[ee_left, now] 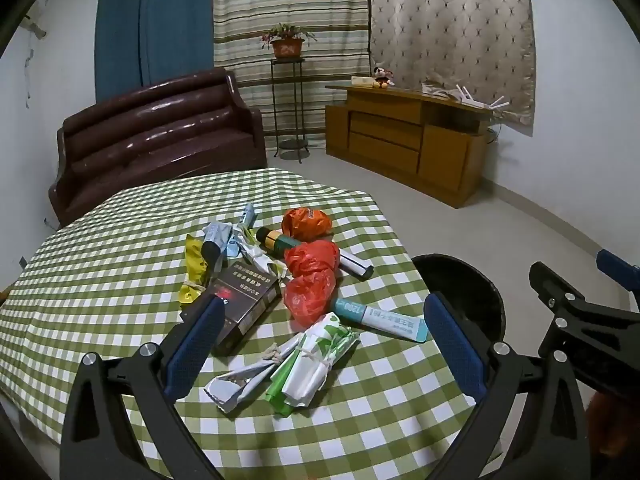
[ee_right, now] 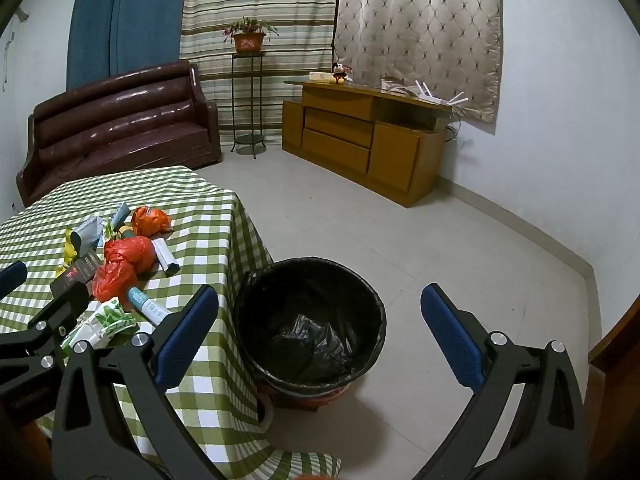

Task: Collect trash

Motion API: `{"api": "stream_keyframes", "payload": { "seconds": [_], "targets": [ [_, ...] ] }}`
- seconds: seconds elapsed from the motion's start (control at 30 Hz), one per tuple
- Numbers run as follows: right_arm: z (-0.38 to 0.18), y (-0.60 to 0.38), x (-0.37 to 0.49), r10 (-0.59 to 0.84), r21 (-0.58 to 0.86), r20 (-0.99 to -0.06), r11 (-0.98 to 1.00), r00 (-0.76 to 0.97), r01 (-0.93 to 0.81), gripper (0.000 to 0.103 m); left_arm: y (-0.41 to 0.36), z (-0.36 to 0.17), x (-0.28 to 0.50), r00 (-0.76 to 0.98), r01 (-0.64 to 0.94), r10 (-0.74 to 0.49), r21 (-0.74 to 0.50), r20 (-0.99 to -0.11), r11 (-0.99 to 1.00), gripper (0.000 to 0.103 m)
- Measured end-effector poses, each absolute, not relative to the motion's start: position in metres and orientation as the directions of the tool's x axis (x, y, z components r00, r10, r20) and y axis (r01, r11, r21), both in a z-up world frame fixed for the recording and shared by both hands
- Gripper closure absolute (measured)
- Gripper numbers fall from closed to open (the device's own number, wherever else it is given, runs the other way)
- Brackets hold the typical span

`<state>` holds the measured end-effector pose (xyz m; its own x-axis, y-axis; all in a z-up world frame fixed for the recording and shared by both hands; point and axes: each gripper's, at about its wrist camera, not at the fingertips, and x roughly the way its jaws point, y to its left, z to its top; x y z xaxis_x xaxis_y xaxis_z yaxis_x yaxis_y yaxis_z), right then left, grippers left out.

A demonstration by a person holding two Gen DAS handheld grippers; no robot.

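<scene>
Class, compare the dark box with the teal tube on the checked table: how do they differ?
The dark box is a flat, broad carton, nearly black with a red mark; the teal tube is slim, teal fading to pale blue. The box lies among the other trash; the tube lies nearer the table's bin-side edge. Both lie flat, untouched.

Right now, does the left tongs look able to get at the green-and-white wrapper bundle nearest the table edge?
Probably yes. The left tongs stand wide open and empty, and the green-and-white wrapper bundle lies on top of the checked tablecloth right between their fingers, with nothing over it.
</scene>
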<state>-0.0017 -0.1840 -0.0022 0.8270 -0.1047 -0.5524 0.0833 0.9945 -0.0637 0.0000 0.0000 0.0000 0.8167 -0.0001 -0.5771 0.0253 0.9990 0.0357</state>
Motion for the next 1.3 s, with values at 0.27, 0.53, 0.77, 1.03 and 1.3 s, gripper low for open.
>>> {"api": "stream_keyframes", "payload": {
  "seconds": [0.27,0.53,0.77,1.03,1.3],
  "targets": [
    [-0.0027,-0.1842,-0.0014,-0.101,-0.058,-0.553,0.995,0.827,0.082,0.004,-0.0002,-0.0017,-0.0006,0.809,0.023,-0.006,0.022,-0.588,0.999,0.006],
    [-0.002,-0.1851,-0.0017,-0.102,-0.058,-0.551,0.995,0.829,0.084,0.004,0.0017,-0.0043,-0.0034,0.81,0.023,-0.001,0.031,-0.586,0.999,0.006],
    [-0.0041,-0.184,0.0007,-0.1,-0.057,-0.554,0.995,0.826,0.082,0.004,-0.0018,-0.0008,-0.0006,0.807,0.018,0.001,0.028,-0.59,0.999,0.006],
    [-0.0037,-0.1838,-0.0005,-0.1,-0.057,-0.555,0.995,0.826,0.082,0.004,-0.0006,-0.001,-0.0004,0.806,0.018,-0.001,0.023,-0.592,1.0,0.006],
    [-0.0039,-0.1835,-0.0006,-0.101,-0.058,-0.555,0.995,0.826,0.083,0.004,0.001,-0.0018,0.0002,0.804,0.012,0.003,0.02,-0.594,1.0,0.006]
  ]
}}
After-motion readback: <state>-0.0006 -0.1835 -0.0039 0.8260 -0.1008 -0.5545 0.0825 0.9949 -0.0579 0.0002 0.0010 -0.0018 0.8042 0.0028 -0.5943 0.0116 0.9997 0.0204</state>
